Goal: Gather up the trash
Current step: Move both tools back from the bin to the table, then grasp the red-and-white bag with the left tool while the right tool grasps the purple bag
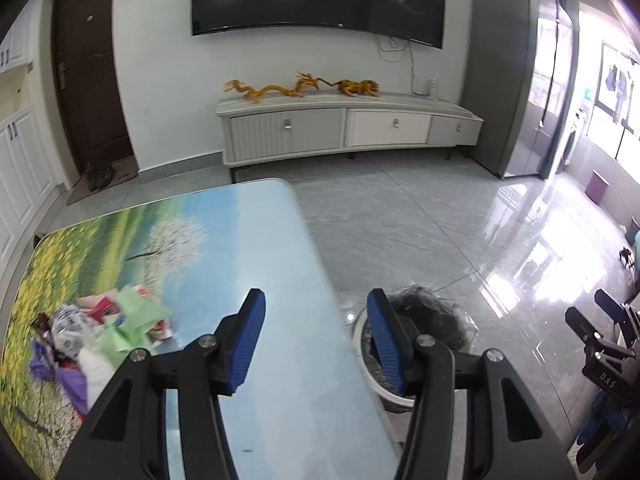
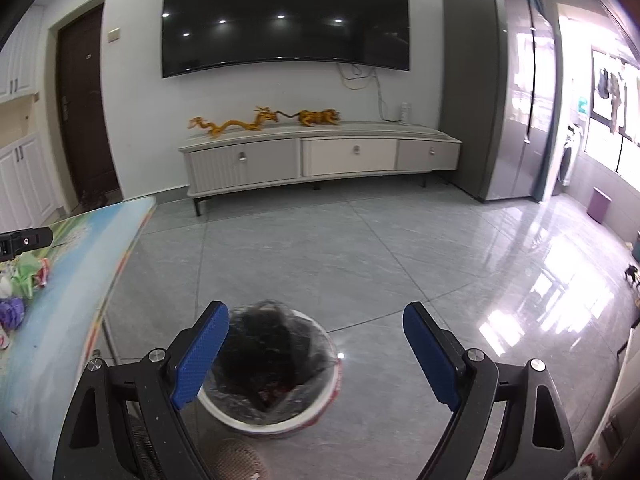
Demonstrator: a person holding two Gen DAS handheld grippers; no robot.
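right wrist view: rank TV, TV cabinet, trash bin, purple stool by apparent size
1. TV
2. TV cabinet, close behind the TV
3. trash bin, though it sits nearest the camera, which inflates it
4. purple stool, far off

In my left view, the trash pile (image 1: 100, 332) lies at lower left on the table (image 1: 280, 360); the bin (image 1: 420, 344) stands on the floor just right of the table edge. In my right view, the bin sits bottom centre, the TV cabinet (image 2: 320, 156) behind it.
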